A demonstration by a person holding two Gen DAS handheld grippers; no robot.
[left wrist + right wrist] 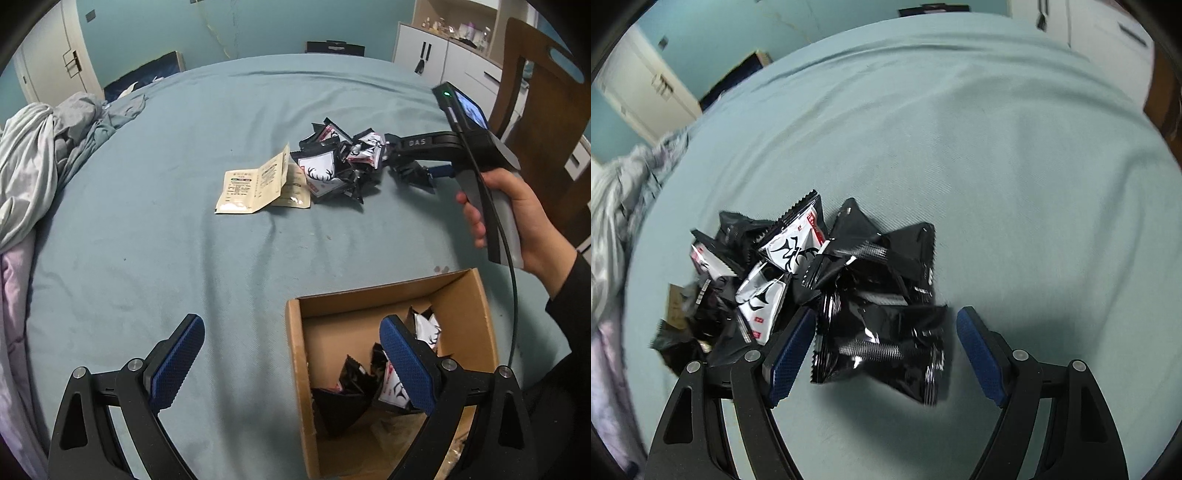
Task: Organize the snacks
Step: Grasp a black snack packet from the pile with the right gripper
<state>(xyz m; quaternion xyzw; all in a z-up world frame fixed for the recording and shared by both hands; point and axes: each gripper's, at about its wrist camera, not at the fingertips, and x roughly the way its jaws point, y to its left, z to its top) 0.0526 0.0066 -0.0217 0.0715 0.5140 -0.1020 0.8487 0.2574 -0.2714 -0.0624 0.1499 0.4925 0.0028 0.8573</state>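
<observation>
A heap of black and white snack packets [338,164] lies on the blue-green bedsheet. In the right wrist view my right gripper [886,349] is open and straddles a black packet [882,350] at the near edge of the pile [798,273]; the blue pads [979,354] stand clear of it. A hand holds that gripper [413,170] at the right side of the heap in the left wrist view. My left gripper [291,363] is open and holds nothing, its right finger over a cardboard box [299,354] that contains several packets [354,387].
Beige sachets [255,184] lie left of the heap. Crumpled grey and white bedding [33,166] is bunched at the left edge of the bed. A wooden chair [535,110] and white cabinets [461,62] stand at the back right.
</observation>
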